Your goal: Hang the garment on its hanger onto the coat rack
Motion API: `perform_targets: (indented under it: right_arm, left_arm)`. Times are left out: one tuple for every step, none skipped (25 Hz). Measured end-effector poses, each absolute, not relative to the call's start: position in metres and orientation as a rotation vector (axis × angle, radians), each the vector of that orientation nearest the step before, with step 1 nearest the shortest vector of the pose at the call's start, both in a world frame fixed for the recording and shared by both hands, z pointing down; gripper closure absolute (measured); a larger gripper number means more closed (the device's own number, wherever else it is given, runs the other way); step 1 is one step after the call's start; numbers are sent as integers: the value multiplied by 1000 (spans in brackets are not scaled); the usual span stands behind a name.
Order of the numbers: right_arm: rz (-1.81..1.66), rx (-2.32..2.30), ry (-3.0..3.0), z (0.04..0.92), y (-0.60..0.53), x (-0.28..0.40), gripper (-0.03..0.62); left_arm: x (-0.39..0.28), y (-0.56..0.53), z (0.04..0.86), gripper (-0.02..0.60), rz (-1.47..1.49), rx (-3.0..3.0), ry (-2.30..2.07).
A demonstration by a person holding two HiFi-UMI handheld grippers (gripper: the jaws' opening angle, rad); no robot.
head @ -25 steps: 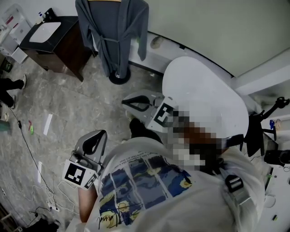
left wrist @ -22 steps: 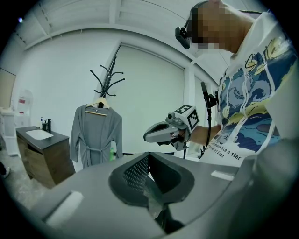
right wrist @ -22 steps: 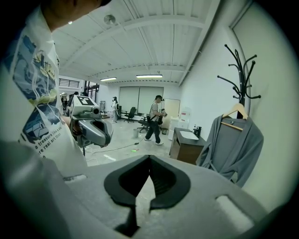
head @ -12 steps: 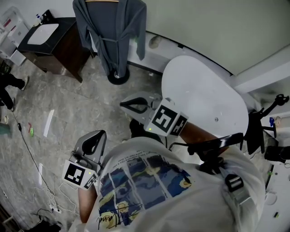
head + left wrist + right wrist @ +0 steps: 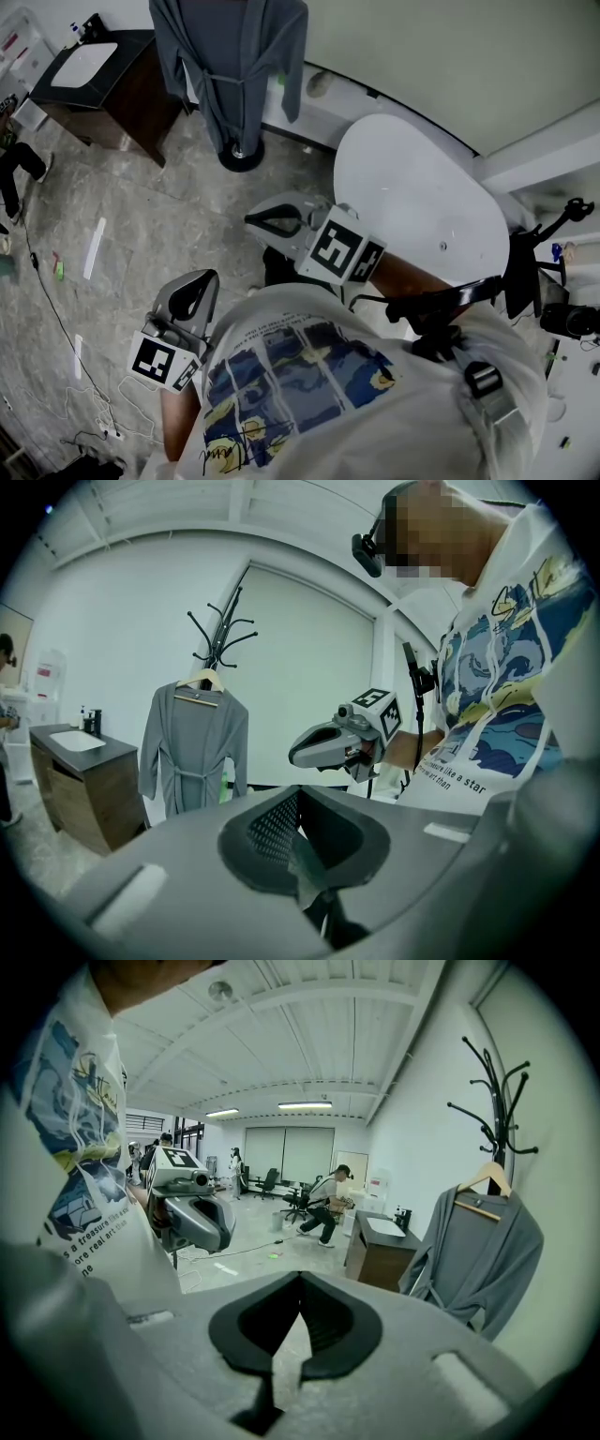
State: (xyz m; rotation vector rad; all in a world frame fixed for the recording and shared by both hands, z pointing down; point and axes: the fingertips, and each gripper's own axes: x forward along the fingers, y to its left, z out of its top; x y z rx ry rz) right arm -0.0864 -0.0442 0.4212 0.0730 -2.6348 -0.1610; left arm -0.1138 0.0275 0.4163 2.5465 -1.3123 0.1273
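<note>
Your left gripper (image 5: 298,803) and your right gripper (image 5: 298,1288) both have their jaws pressed together with nothing between them. The grey belted robe (image 5: 483,1251) hangs on its wooden hanger (image 5: 487,1180) from the black pronged coat rack (image 5: 497,1082), well ahead of both. Open grey marbled floor (image 5: 169,225) lies between the gripper tips and the rack's round base, the white oval tabletop's edge (image 5: 349,202) runs just beside the right gripper's right, and left of the robe a dark wooden cabinet (image 5: 112,98) carries a white sink basin (image 5: 84,64).
</note>
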Motion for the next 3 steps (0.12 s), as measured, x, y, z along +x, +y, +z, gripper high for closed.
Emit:
perform_targets:
  right_arm:
    - [-163, 73, -2633, 422, -46, -87, 592]
    - [-165, 73, -2630, 423, -48, -88, 592]
    - [-168, 73, -2627, 424, -50, -88, 592]
  left_arm:
    - [-114, 26, 417, 580, 127, 2546, -1310]
    - [-115, 24, 418, 580, 126, 2546, -1309]
    - [-116, 22, 419, 580, 126, 2546, -1307]
